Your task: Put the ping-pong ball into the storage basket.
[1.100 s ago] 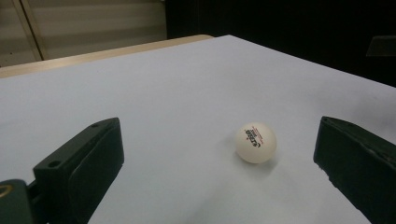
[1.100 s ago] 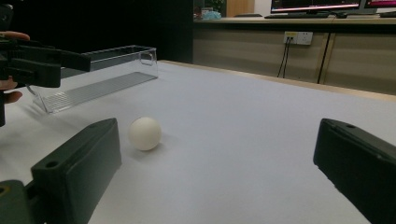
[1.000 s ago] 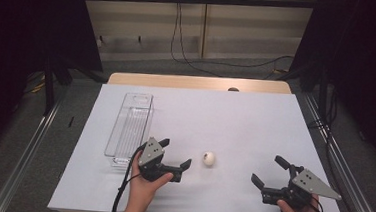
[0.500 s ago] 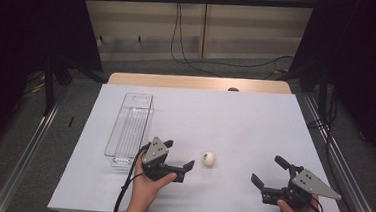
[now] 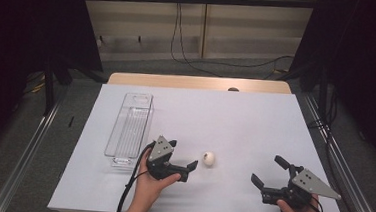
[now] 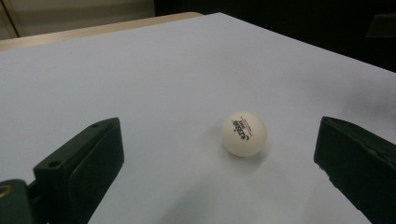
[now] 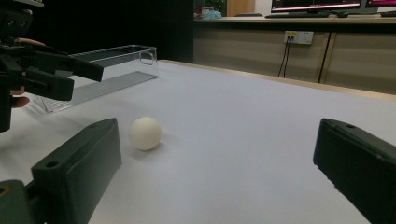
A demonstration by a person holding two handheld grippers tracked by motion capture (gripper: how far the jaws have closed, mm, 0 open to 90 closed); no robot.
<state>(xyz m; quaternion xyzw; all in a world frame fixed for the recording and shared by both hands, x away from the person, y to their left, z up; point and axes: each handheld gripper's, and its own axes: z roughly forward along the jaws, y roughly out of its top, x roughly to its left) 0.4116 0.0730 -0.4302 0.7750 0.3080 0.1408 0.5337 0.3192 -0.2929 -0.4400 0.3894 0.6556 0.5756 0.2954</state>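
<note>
A white ping-pong ball (image 5: 208, 158) lies on the white table sheet (image 5: 225, 118). My left gripper (image 5: 182, 155) is open just left of it, jaws pointing at the ball. In the left gripper view the ball (image 6: 243, 133) with its small printed logo rests a little ahead of my open left gripper (image 6: 215, 161), nearer the right jaw and touching neither. My right gripper (image 5: 270, 172) stands open near the front right, away from the ball. Seen from my right gripper (image 7: 219, 156), the ball (image 7: 145, 133) lies farther off to the left, with the left gripper (image 7: 46, 70) beyond it.
A long clear plastic tray (image 5: 130, 127) lies lengthwise at the left of the sheet, just behind my left hand; it also stands in the right gripper view as a tray (image 7: 112, 65). A wooden table edge (image 5: 197, 82) runs along the back, and metal rails (image 5: 28, 145) flank the table.
My left gripper has slid a little to the right, closer to the ball. The ball and my right gripper have stayed put.
</note>
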